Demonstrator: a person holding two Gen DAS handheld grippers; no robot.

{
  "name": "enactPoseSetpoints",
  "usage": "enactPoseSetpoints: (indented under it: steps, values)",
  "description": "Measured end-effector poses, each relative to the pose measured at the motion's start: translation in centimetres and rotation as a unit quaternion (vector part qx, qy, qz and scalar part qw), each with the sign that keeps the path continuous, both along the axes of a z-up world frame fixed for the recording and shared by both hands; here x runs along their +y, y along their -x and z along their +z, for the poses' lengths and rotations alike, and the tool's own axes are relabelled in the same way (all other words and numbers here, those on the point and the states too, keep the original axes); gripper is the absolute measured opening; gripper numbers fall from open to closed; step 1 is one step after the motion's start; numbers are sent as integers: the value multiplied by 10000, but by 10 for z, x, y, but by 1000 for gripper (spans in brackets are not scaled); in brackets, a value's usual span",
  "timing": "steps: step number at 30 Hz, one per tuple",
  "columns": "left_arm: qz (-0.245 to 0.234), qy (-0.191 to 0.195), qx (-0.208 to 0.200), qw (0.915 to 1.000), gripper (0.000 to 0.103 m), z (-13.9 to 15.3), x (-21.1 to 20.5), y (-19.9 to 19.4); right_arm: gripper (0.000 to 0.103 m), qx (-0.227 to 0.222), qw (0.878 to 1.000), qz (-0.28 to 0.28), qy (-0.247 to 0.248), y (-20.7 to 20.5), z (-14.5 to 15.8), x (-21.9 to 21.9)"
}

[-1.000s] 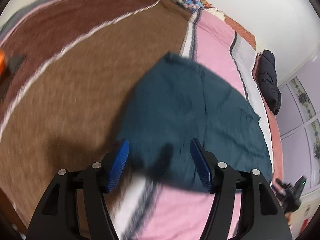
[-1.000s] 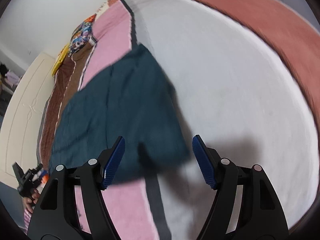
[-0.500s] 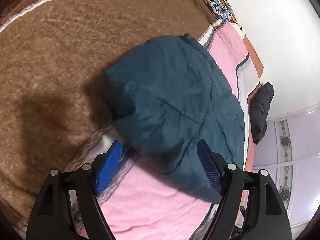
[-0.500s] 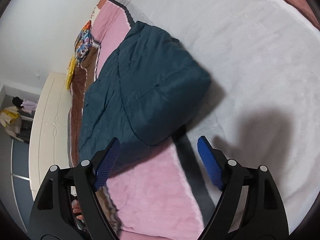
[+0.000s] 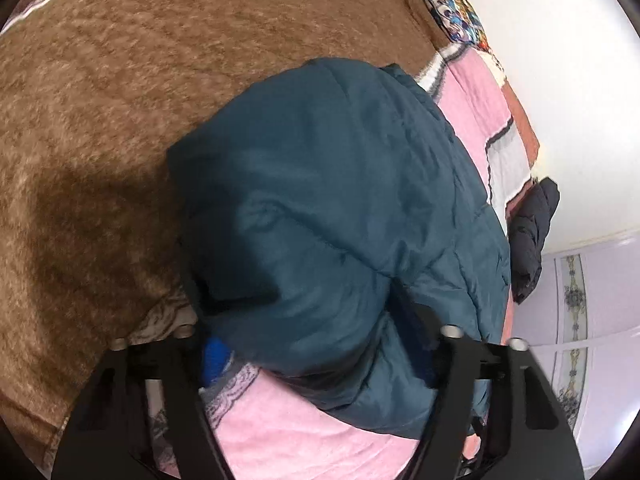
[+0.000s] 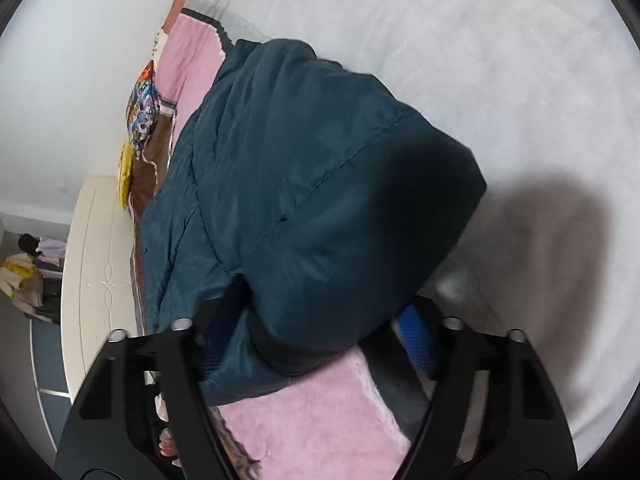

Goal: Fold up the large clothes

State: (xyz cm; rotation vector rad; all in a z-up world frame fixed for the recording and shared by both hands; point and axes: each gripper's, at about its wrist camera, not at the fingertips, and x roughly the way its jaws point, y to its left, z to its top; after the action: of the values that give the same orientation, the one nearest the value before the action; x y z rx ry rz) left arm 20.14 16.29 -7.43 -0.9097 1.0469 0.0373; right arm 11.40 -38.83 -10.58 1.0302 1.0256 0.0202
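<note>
Both grippers have come down onto the near end of the jacket (image 5: 344, 208) since a second ago, when they hung above it with nothing between their fingers. The jaws of both have just been closing, and now each pair straddles a near corner of the folded bundle.

In the left wrist view, the left gripper (image 5: 320, 356) has the padded teal fabric bulging between its fingers. One blue pad (image 5: 216, 356) shows at the left, just beside the cloth; the other is buried under the fold. Whether the pads press on the fabric I cannot tell.

In the right wrist view, the right gripper (image 6: 316, 344) likewise has the jacket's corner between its fingers, with one blue pad (image 6: 416, 340) showing at the right edge of the bundle and the other dim behind the cloth at the left. Firm grip or not, I cannot tell.

The jacket lies folded on the bed, across the pink stripe of the blanket (image 5: 304, 432). Its left side reaches onto the brown part (image 5: 100, 120), its right side onto the white part (image 6: 500, 80). A dark garment (image 5: 532, 232) lies at the bed's far right edge, well apart. A patterned pillow (image 6: 142, 112) sits at the far end by the wall.
</note>
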Motion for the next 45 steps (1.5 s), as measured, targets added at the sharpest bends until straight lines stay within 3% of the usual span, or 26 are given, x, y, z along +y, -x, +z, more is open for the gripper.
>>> enactPoseSetpoints:
  steps: [3, 9, 21, 33, 45]
  values:
    - [-244, -396, -104, 9989, 34, 14, -9, -4, 52, -90, 9995, 74, 286, 3, 11, 5]
    - [-511, -812, -305, 9949, 21, 38, -15, 1, 33, -219, 9978, 180, 599, 10, 30, 9]
    - [-880, -910, -447, 9909, 19, 62, -8, 64, 26, -180, 9940, 464, 971, 60, 59, 19]
    - [-1035, -889, -340, 9901, 19, 57, 0, 136, 26, -33, 9917, 675, 1098, 120, 60, 27]
    - [-1048, -859, -289, 9904, 19, 45, 4, 170, 26, 70, 9898, 761, 1199, 139, 51, 32]
